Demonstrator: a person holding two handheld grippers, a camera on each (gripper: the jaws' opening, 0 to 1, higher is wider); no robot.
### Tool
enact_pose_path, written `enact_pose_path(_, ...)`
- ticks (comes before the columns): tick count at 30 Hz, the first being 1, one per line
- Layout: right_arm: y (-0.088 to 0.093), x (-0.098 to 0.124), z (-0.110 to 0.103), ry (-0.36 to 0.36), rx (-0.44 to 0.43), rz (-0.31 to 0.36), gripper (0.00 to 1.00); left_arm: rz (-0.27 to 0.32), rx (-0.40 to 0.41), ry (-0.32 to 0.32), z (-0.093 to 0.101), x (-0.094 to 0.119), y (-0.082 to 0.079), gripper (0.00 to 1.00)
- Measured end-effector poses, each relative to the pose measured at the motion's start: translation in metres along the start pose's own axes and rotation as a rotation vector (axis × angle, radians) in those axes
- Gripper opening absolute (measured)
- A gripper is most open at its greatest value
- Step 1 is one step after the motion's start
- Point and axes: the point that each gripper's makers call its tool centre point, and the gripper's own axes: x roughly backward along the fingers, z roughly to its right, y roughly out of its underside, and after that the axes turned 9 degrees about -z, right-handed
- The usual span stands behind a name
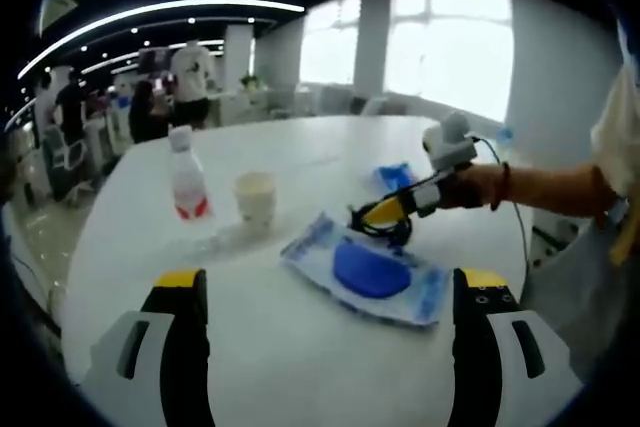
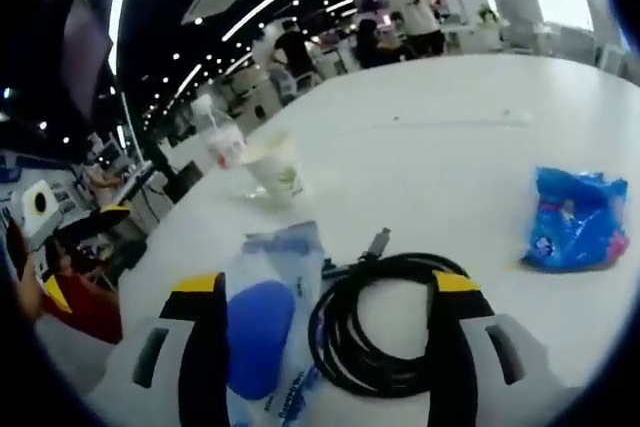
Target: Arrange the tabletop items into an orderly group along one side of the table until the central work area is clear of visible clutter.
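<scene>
Right gripper [image 2: 330, 292] spread open around coiled black cable [image 2: 375, 332] at lower centre, beside wet-wipe pack [image 2: 268, 322]. Left gripper [image 1: 330, 292] open at frame bottom, nothing held. Bottle [image 1: 187, 175] and paper cup [image 1: 255, 197] upper left on white table [image 1: 300, 347]; blue bag [image 2: 575, 219] at right.

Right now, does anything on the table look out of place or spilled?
Nothing is spilled. The bottle and paper cup stand upright. The coiled black cable lies partly on the blue wipes pack, between the right hand-held gripper jaws.
</scene>
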Motion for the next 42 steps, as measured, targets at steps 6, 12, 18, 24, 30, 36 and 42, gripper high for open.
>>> enact_pose_path(6,0.007,-0.010,0.009,0.057,-0.091,-0.042,0.61,-0.006,-0.013,0.002,0.002,0.000,0.000,0.99)
enact_pose_path(12,0.011,-0.014,0.021,0.120,-0.146,-0.061,0.44,-0.006,-0.009,-0.004,0.000,0.001,0.000,0.99)
enact_pose_path(18,0.009,-0.016,0.023,0.166,-0.135,-0.065,0.38,-0.021,-0.013,0.005,0.003,-0.001,0.004,0.99)
enact_pose_path(24,0.011,-0.025,0.020,0.210,-0.110,-0.084,0.28,-0.024,-0.014,0.007,0.003,-0.001,0.004,0.99)
enact_pose_path(30,0.012,-0.025,0.022,0.224,-0.133,-0.085,0.22,-0.021,-0.017,-0.004,0.001,0.000,0.003,0.99)
enact_pose_path(36,0.013,-0.024,0.027,0.242,-0.206,-0.078,0.16,-0.026,-0.022,-0.002,0.001,0.000,0.004,0.99)
enact_pose_path(42,0.014,-0.025,0.023,0.232,-0.245,-0.076,0.11,-0.046,-0.029,-0.023,-0.005,0.002,0.008,0.99)
